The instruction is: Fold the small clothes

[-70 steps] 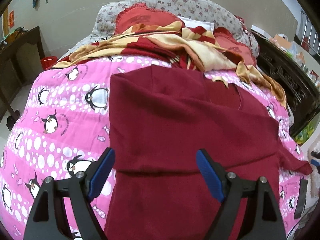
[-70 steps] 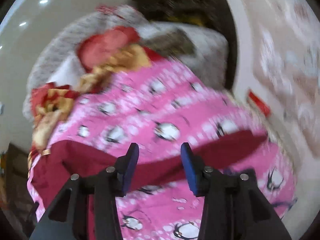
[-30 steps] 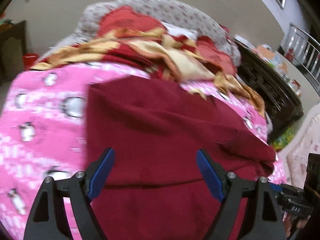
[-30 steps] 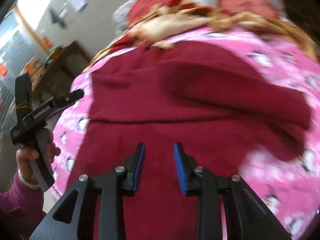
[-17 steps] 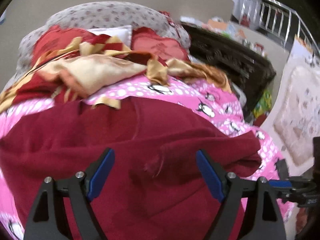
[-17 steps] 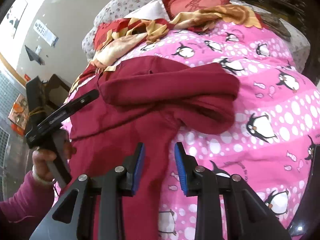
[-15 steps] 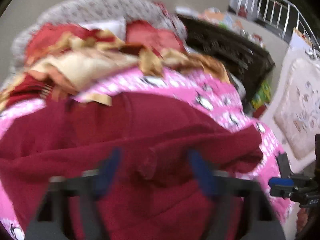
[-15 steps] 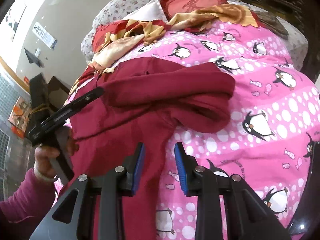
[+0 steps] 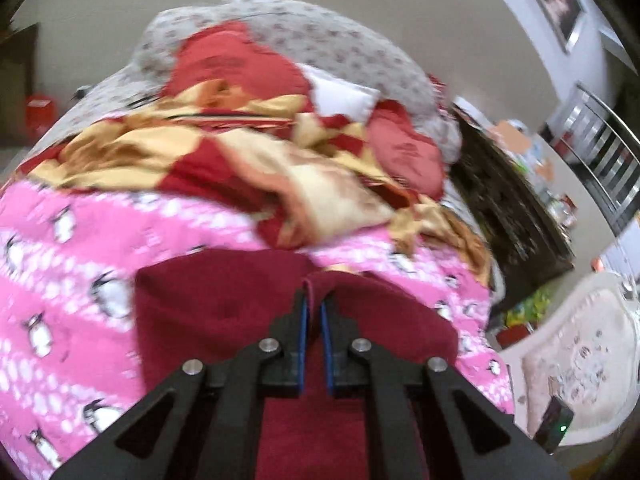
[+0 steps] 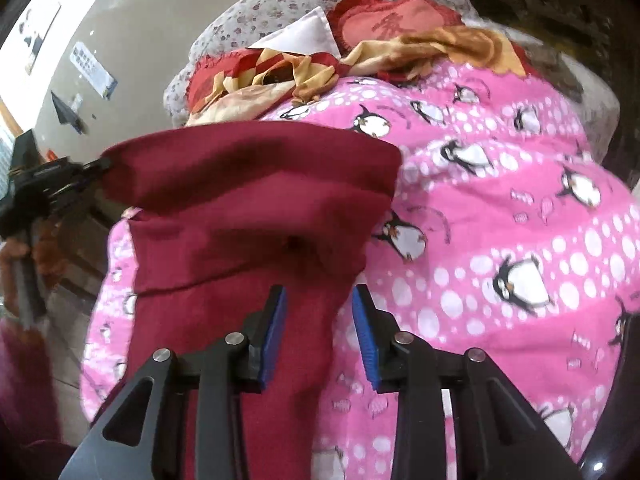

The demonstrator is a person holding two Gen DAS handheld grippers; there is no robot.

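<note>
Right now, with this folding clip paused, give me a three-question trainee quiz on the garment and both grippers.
1. True or false: the left gripper is shut on the dark red garment.
2. What lies directly under the garment? A) a bare wooden table B) a pink penguin-print quilt C) a white towel
3. Fill in: the right gripper has its blue pads ____, with nothing pinched.

Key: 1 true; 2 B; 3 apart.

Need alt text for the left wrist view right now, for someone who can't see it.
The left gripper is shut on a fold of the dark red garment, which lies on a pink penguin-print blanket. Beyond it, red and gold bedding is heaped against a flowered pillow.
</note>
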